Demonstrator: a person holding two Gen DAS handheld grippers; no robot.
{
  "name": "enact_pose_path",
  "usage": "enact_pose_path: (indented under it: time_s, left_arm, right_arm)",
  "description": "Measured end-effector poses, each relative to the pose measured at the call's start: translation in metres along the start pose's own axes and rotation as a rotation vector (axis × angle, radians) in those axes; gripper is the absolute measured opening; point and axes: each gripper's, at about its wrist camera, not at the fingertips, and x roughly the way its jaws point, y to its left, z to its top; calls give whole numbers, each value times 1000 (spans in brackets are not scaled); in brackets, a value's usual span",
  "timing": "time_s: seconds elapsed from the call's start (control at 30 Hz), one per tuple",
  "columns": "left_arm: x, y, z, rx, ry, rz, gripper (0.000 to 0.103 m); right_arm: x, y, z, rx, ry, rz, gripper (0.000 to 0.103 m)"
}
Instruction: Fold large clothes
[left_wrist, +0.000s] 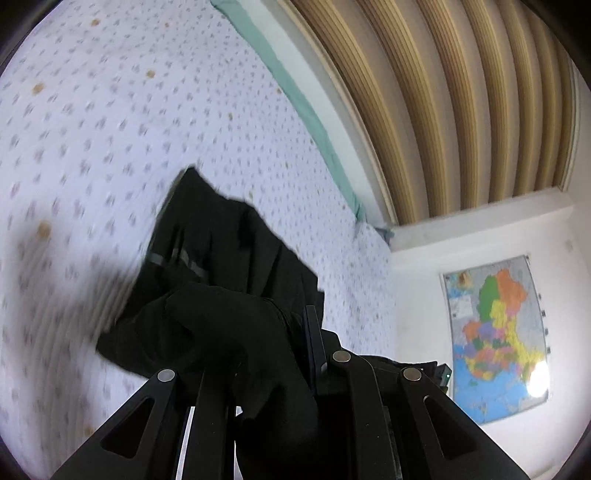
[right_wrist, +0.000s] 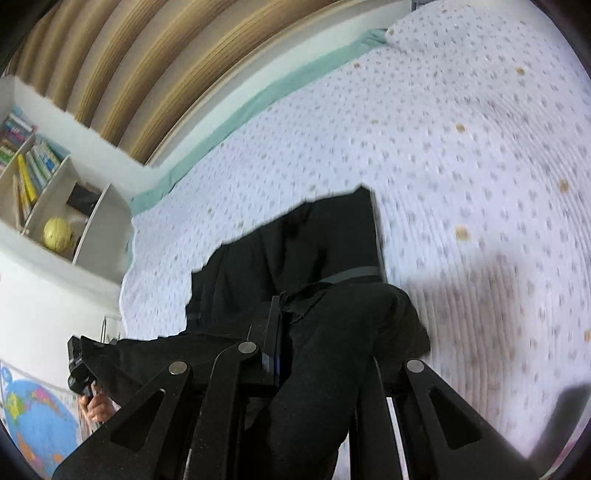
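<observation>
Both grippers pinch the black clothes above the bed.

The bed (left_wrist: 110, 129) has lots of room left and right; a wall map (left_wrist: 495, 339) is close. The left gripper (left_wrist: 258, 376) and right gripper (right_wrist: 325, 365) are closed tight on the black clothes (left_wrist: 229, 258), bunched, hanging onto the bed.

No readable text; wall map (left_wrist: 496, 341) and book spines (right_wrist: 27, 166) too blurred.

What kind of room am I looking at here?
Most likely a bedroom, perhaps a child's: a bed with a dotted quilt, a shelf of books beside it, and a coloured map on the wall. Both grippers hold a black garment over the bed.
</observation>
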Motion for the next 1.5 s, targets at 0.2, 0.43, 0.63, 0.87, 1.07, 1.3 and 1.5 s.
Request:
enact_pose_path:
  time_s: [0.2,0.43,0.63,0.87,1.07,1.3,1.5]
  left_arm:
    - [51,-11,54,7,1,109,15]
    - [136,46,105,-141,69,206,17]
    - [197,94,117,-220,151,279,20]
    - [209,108,121,-181,226,238,21]
    - [166,63,113,41,252,208,36]
    - [70,2,95,249,132,160,62]
    - [68,-14,93,345,39,290,79]
  right_arm:
    - [64,-16,56,150,67,-5,16]
    - [154,-51,93,261,172,-61,18]
    - [248,-86,92,355,292,-130,20]
    - [273,-102,85,431,307,-91,20]
    - [230,-86,90,382,295,-25,31]
    - [152,-42,83,251,266,68,49]
    - [121,-2,83,20,150,-34,72]
